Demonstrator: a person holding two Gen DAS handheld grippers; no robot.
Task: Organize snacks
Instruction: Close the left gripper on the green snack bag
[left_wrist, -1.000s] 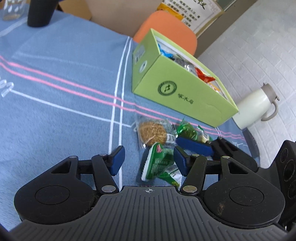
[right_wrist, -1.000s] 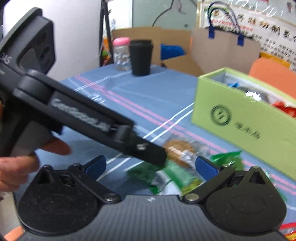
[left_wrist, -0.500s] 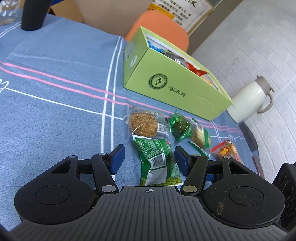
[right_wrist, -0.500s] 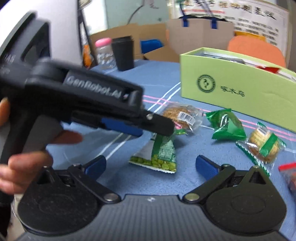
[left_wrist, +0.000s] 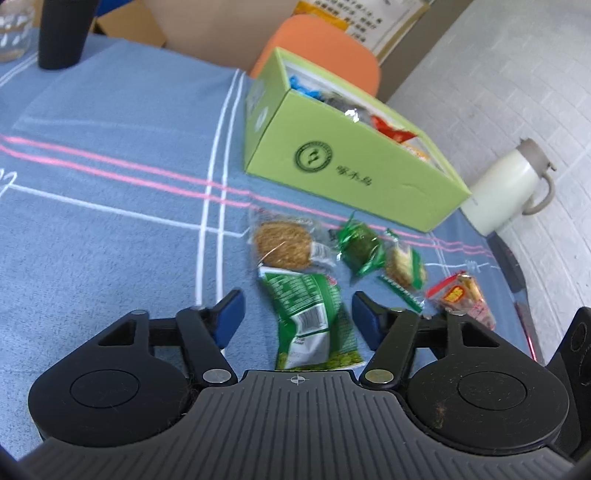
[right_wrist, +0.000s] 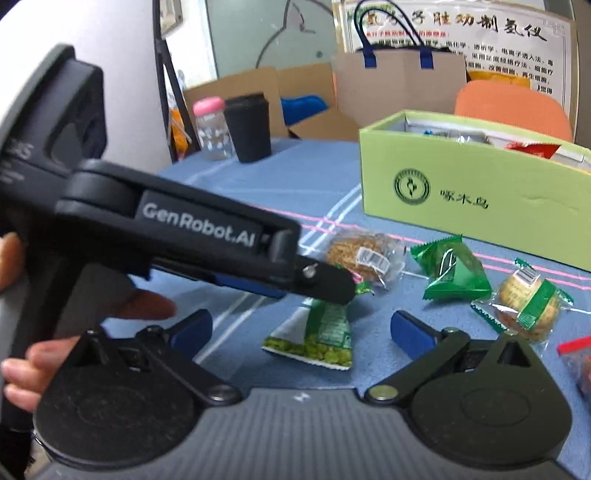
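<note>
Both claws gape empty: left gripper (left_wrist: 297, 320) straddles the pea packet (left_wrist: 314, 321) at lower centre; closing carelessly, it could shove the packet aside.

Two wrist cameras, both close above the snack table

The left wrist view looks steeply down past its own fingers, the green box (left_wrist: 354, 173) ahead. The right wrist view sits lower and flatter, facing the far wall across the table. Both share the box and the green pea packet (left_wrist: 310, 317) (right_wrist: 317, 339); the right view also catches the left gripper (right_wrist: 325, 284) from the side.
</note>
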